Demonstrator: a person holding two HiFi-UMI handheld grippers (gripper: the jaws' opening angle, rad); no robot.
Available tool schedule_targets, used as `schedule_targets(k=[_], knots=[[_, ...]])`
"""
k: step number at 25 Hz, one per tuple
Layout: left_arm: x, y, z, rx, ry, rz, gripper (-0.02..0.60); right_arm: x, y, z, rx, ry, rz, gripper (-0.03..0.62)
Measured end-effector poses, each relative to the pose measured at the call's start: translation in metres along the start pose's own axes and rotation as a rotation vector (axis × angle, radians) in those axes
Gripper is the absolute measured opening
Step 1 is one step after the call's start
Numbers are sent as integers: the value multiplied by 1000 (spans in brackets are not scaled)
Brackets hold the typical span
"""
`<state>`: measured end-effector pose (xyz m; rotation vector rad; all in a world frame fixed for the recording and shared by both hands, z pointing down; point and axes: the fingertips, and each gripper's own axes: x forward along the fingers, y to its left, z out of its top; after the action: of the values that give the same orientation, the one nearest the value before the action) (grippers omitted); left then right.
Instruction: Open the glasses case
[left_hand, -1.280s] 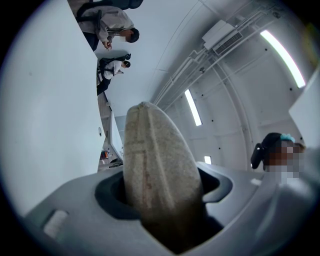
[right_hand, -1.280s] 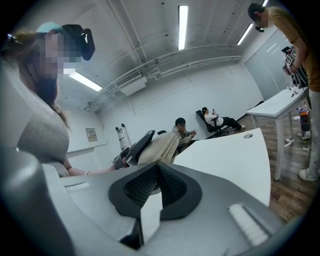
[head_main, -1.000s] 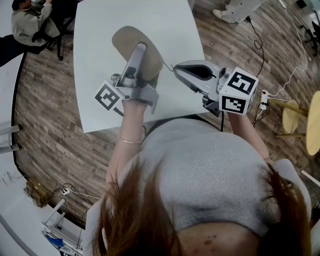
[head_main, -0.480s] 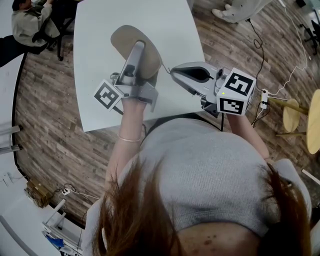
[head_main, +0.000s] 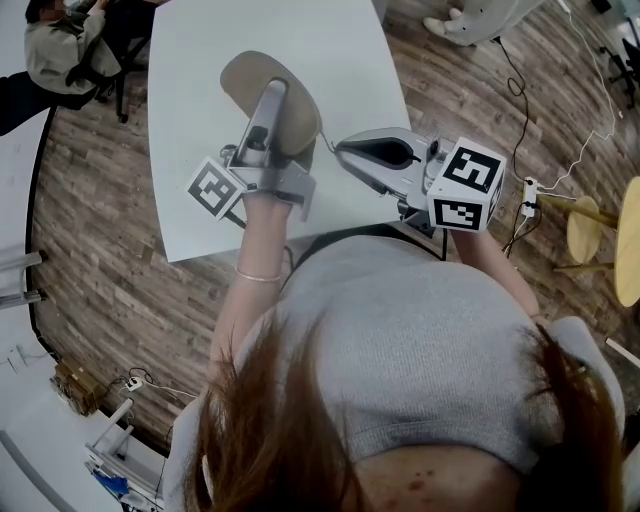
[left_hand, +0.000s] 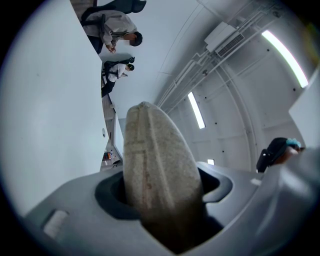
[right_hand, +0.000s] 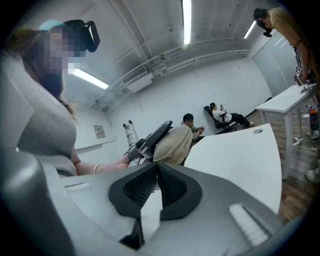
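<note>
I can read no words or numbers anywhere. The left marker cube and right marker cube bear only black-and-white square patterns. The wall notice is too blurred to read.

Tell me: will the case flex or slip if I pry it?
Probably stiff: the case shows no denting in the left gripper. Its textured skin looks grippy, so slipping seems unlikely. Most of it sticks out past the jaws, so it may pivot.
</note>
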<state>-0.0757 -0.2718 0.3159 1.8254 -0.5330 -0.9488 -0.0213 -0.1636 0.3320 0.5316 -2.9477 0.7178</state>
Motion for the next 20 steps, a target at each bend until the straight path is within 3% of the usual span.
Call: schedule_targets(k=[20], knots=[[-3,7,3,7,3,28,316,16,11,-11,20,30,75,11]])
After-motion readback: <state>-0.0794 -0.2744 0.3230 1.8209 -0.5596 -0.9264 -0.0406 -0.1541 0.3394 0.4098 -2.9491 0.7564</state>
